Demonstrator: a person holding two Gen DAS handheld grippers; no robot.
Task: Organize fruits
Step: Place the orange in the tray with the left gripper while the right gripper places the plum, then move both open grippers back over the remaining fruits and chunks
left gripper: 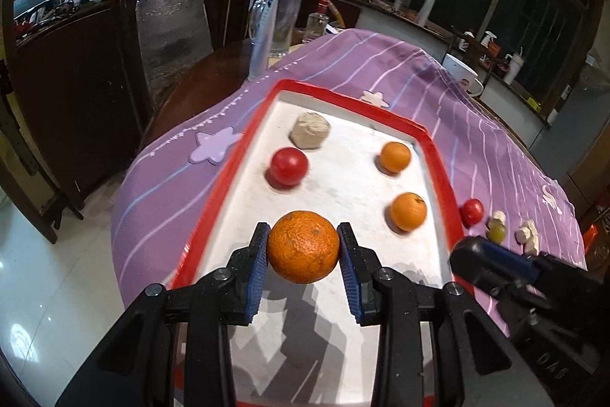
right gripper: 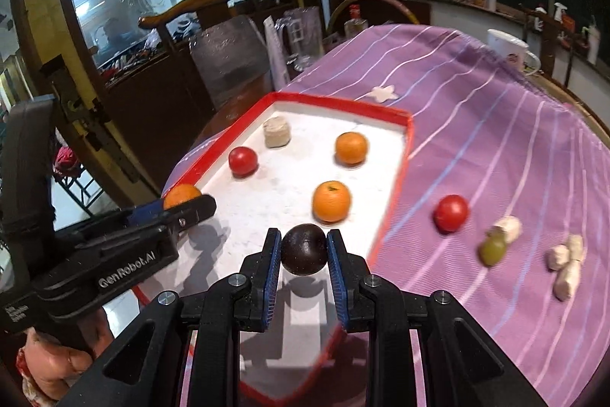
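The left gripper [left gripper: 303,246] pinches a big orange [left gripper: 303,246] between its blue pads, up over the near end of the red tray [left gripper: 225,174]. Just to its right, the right gripper [right gripper: 304,250] pinches a dark round fruit [right gripper: 304,249] over the same tray. Past it lie two small oranges [right gripper: 331,201]. To its right, a red tomato [right gripper: 450,212] sits on the purple cloth [right gripper: 476,140].

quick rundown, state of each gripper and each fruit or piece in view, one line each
left gripper: shut on big orange, over tray
right gripper: shut on dark fruit, over tray
two small oranges: resting in tray
red fruit in tray: resting beside beige lump
red fruit on cloth: outside tray
green grape: on cloth, outside tray
pale pieces: on cloth
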